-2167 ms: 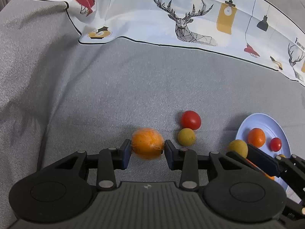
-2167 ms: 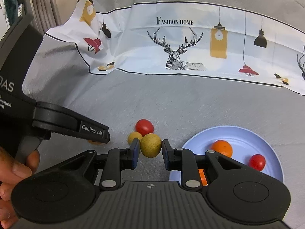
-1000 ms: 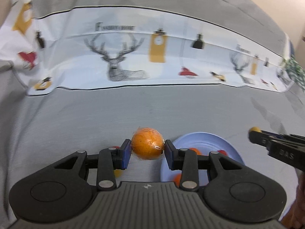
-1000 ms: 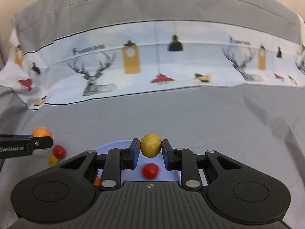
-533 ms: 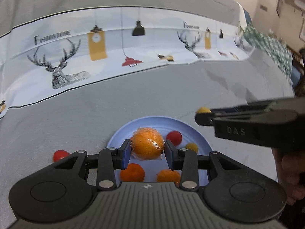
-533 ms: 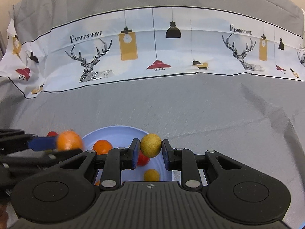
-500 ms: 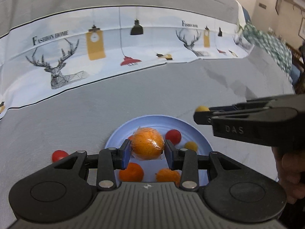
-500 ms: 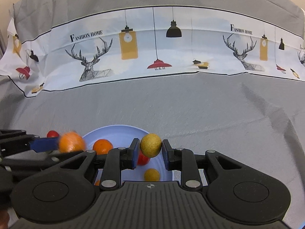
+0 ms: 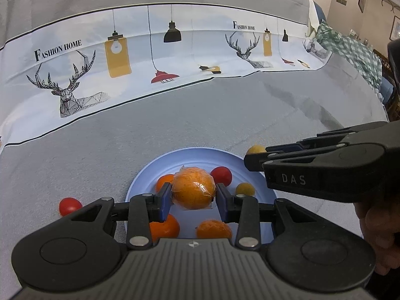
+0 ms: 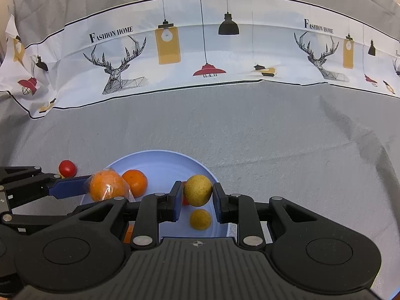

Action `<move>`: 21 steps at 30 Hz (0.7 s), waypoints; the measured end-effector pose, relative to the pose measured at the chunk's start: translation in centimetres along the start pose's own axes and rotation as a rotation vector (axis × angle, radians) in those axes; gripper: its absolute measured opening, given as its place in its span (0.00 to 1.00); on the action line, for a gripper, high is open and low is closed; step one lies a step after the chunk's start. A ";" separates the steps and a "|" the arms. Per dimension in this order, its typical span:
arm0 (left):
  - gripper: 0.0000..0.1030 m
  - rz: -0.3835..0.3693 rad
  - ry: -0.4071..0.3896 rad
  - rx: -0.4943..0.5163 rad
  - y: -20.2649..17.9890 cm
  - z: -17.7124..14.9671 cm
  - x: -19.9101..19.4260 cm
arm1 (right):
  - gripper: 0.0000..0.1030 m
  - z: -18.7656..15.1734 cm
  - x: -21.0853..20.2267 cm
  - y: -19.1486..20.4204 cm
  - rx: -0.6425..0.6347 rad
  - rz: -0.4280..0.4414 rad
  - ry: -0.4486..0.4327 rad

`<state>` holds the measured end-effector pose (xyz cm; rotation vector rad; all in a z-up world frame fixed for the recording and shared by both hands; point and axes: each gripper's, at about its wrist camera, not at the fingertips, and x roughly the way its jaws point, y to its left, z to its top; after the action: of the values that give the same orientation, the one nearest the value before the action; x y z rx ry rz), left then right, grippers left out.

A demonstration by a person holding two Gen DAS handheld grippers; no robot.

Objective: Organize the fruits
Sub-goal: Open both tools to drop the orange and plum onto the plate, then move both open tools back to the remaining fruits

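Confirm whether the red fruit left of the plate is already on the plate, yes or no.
No: in the left wrist view that red fruit lies on the grey cloth, apart from the blue plate and to its left.

4 oranges (image 9: 193, 191), 3 yellow fruits (image 10: 198, 193), 2 red tomatoes (image 9: 70, 206), 1 blue plate (image 9: 200, 153), 2 hand-held grippers (image 9: 193, 200).

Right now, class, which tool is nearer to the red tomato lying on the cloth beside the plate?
Left. The left tool, holding an orange, hangs over the plate's near-tomato side; the tomato sits just beyond it. The right tool, holding a yellow fruit, is over the plate's far side.
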<state>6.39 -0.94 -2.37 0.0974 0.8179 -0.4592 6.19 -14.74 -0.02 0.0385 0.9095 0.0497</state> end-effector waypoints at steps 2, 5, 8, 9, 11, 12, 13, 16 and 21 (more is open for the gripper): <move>0.40 0.000 0.000 0.000 0.0 -0.1 -0.1 | 0.26 0.0 0.0 -0.1 0.001 0.000 0.001; 0.40 -0.002 -0.003 -0.001 0.0 -0.1 -0.1 | 0.26 0.1 0.1 -0.2 0.003 0.002 0.001; 0.40 -0.003 -0.006 -0.003 0.0 -0.1 -0.2 | 0.26 0.1 0.1 -0.2 0.002 0.004 0.002; 0.40 -0.005 -0.006 -0.004 0.0 -0.1 -0.2 | 0.26 0.1 0.1 -0.2 0.001 0.004 0.003; 0.40 -0.010 -0.004 -0.006 0.1 -0.1 -0.2 | 0.26 0.1 0.1 -0.2 0.003 0.011 0.004; 0.41 -0.014 0.001 -0.009 0.1 -0.1 -0.2 | 0.26 0.1 0.1 -0.2 0.004 0.014 0.006; 0.44 -0.018 0.011 -0.013 0.2 -0.1 -0.1 | 0.26 0.1 0.1 -0.2 0.005 0.011 0.007; 0.48 -0.013 0.012 -0.016 0.3 0.0 0.0 | 0.40 0.2 0.1 -0.2 0.010 -0.001 0.006; 0.48 0.000 0.000 -0.020 0.5 0.1 -0.2 | 0.43 0.2 0.1 -0.3 0.010 -0.003 0.002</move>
<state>6.50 -0.44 -2.20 0.0793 0.8226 -0.4513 6.40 -15.03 -0.01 0.0469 0.9114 0.0422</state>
